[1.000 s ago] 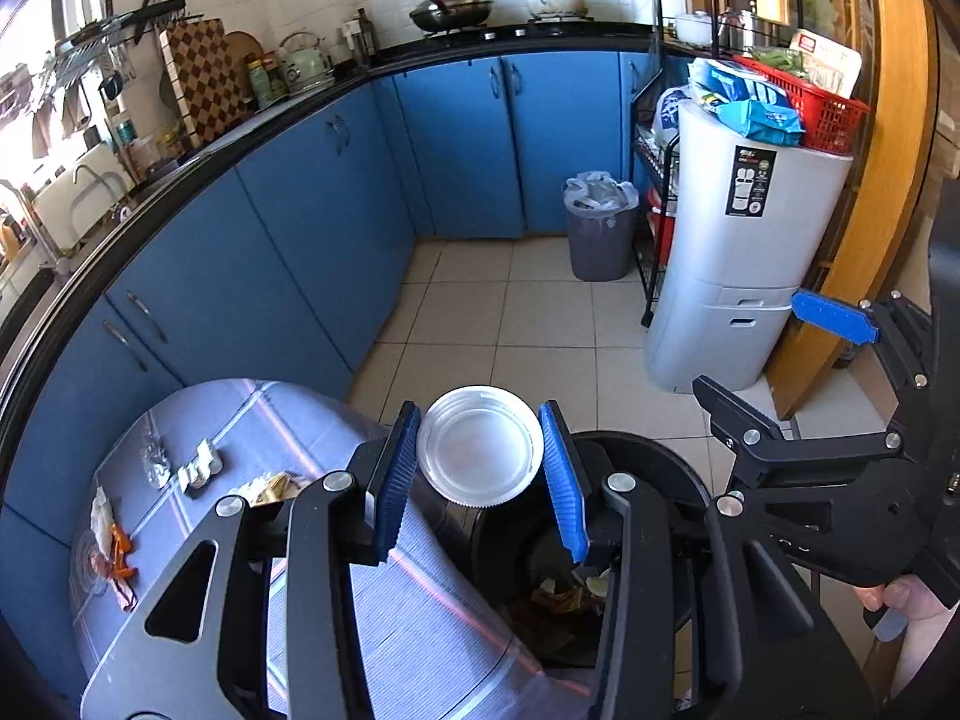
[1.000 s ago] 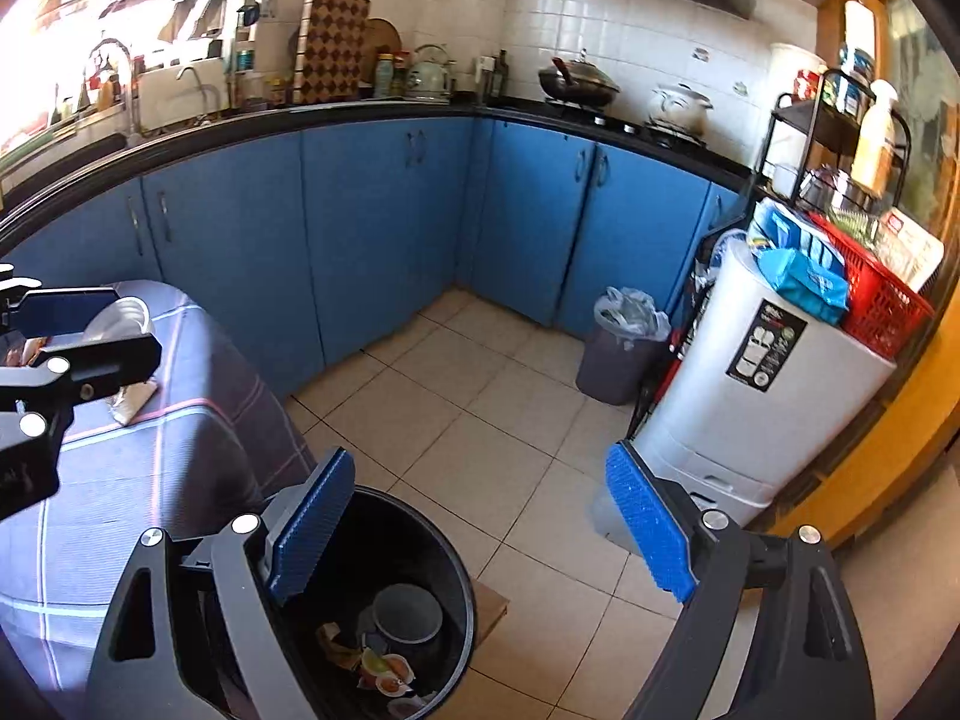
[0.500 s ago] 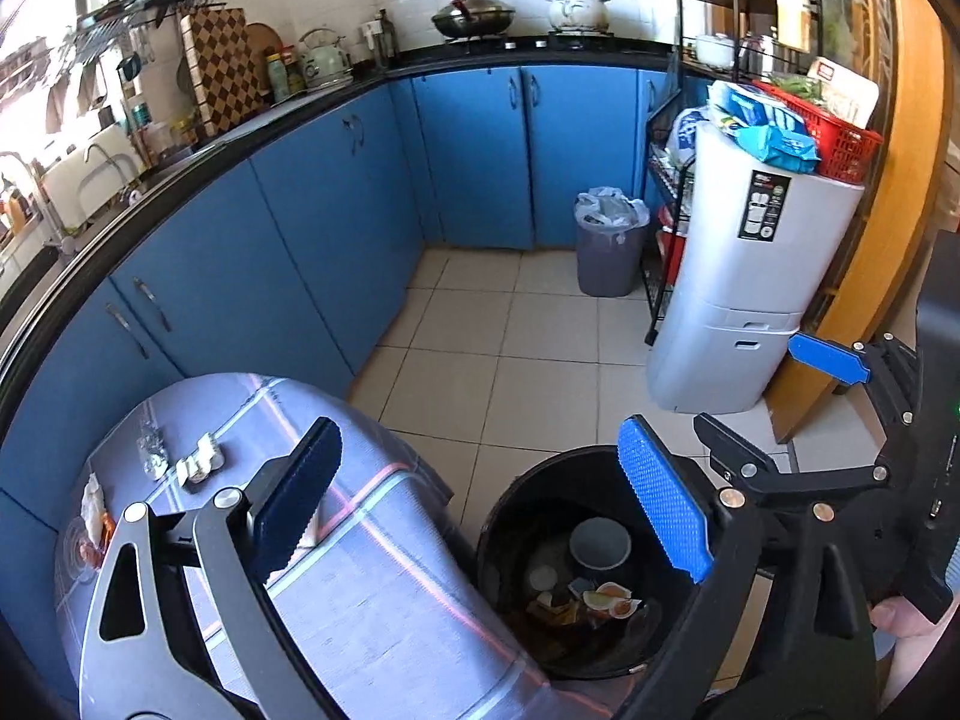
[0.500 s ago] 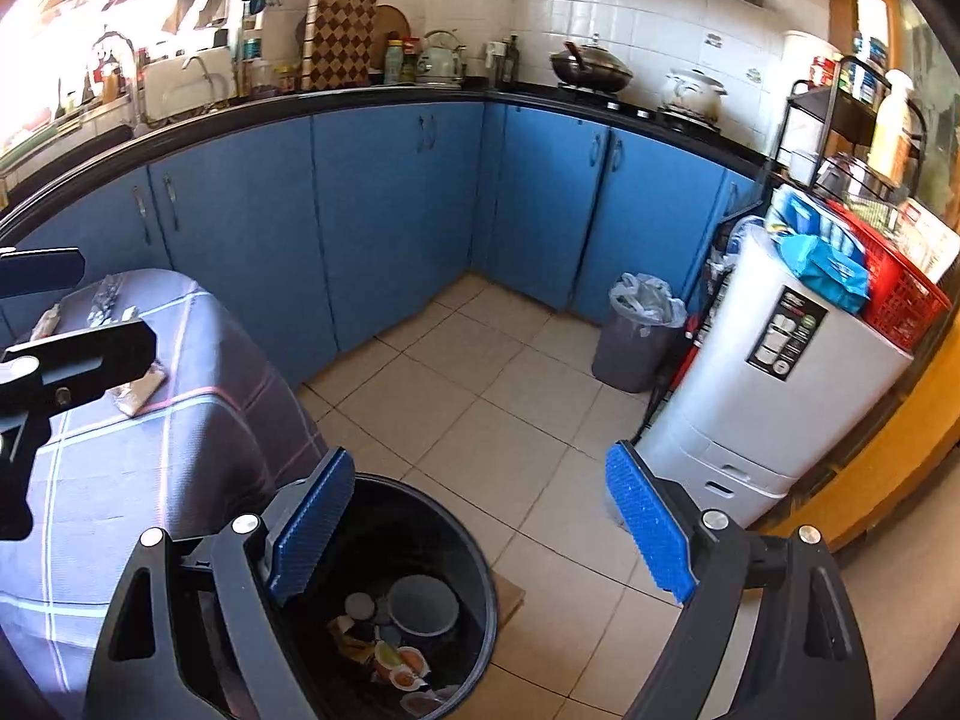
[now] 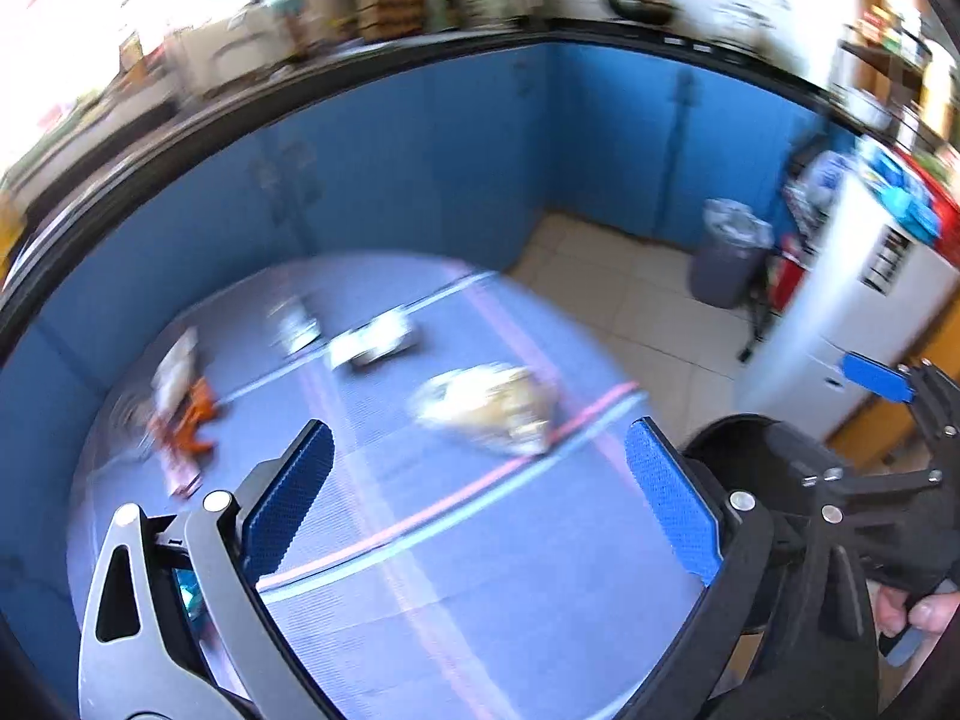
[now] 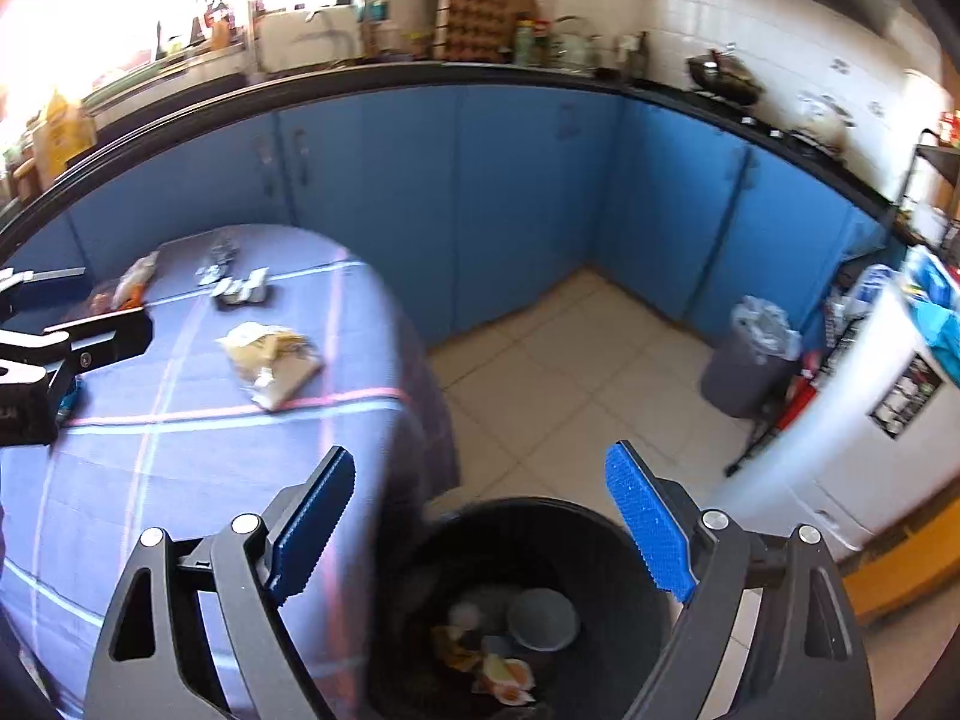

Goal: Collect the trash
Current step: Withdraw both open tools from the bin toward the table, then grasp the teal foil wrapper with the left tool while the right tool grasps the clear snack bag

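Observation:
My left gripper [image 5: 480, 498] is open and empty above the blue checked tablecloth [image 5: 456, 600]. A crumpled yellowish wrapper [image 5: 486, 405] lies just beyond it; it also shows in the right wrist view [image 6: 270, 357]. Further back lie a white packet [image 5: 375, 342], a small clear scrap [image 5: 294, 324] and an orange-and-white wrapper [image 5: 180, 414]. My right gripper [image 6: 480, 522] is open and empty above the black trash bin [image 6: 600, 525], which holds a white plate [image 6: 543, 621] and food scraps. The bin rim also shows in the left wrist view [image 5: 750, 438].
Blue kitchen cabinets [image 6: 510, 180] curve behind the table. A small grey bin with a bag [image 6: 750, 354] and a white appliance [image 6: 888, 420] stand on the tiled floor [image 6: 570, 372] to the right. The table edge [image 6: 414, 360] drops next to the black bin.
My left gripper let go of the white plate into the bin, opened, and swung left over the table. The right gripper tilted left and stayed open above the bin.

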`<state>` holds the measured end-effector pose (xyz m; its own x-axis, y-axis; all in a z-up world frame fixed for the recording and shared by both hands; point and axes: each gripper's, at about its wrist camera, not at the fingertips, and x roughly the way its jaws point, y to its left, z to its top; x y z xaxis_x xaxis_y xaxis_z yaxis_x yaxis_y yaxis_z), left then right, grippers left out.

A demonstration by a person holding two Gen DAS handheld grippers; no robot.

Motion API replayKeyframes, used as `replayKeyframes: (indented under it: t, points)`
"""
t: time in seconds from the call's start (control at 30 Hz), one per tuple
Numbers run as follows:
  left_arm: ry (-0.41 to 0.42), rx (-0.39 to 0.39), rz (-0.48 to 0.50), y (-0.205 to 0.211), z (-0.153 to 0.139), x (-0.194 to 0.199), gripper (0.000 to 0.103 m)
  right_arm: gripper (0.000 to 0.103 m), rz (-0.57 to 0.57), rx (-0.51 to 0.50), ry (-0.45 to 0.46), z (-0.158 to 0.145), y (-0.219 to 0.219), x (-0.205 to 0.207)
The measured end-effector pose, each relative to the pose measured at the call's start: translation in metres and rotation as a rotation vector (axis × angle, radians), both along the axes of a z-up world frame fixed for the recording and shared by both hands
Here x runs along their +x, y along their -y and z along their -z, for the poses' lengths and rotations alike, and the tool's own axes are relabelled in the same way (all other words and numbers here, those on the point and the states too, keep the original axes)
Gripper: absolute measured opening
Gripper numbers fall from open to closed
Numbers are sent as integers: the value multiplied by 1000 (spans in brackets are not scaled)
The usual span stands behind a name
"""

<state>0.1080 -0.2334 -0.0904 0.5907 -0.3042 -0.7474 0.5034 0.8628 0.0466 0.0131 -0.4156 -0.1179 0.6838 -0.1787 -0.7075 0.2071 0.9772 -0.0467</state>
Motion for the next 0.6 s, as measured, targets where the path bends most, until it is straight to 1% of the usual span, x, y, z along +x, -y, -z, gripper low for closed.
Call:
replayKeyframes:
  t: [0.07,0.13,0.23,0.33,0.43,0.6]
  points:
    - [-30,-12,-73,-32,9,13,97,84,-27,26,-9,4,-11,15]
    - [-40,-14,-117,-56,15,20,97,84,-51,36,-16,7,-25,28]
    - [-48,13,-200,-96,28,29,97,84,-98,52,-29,13,-46,47]
    - [-62,32,-256,-126,42,33,97,83,-136,53,-47,20,-67,65]
    - [-71,64,-279,-149,57,35,97,84,-174,43,-64,26,-89,85]
    - [-76,113,-275,-166,77,36,97,84,-203,24,-101,42,-111,114]
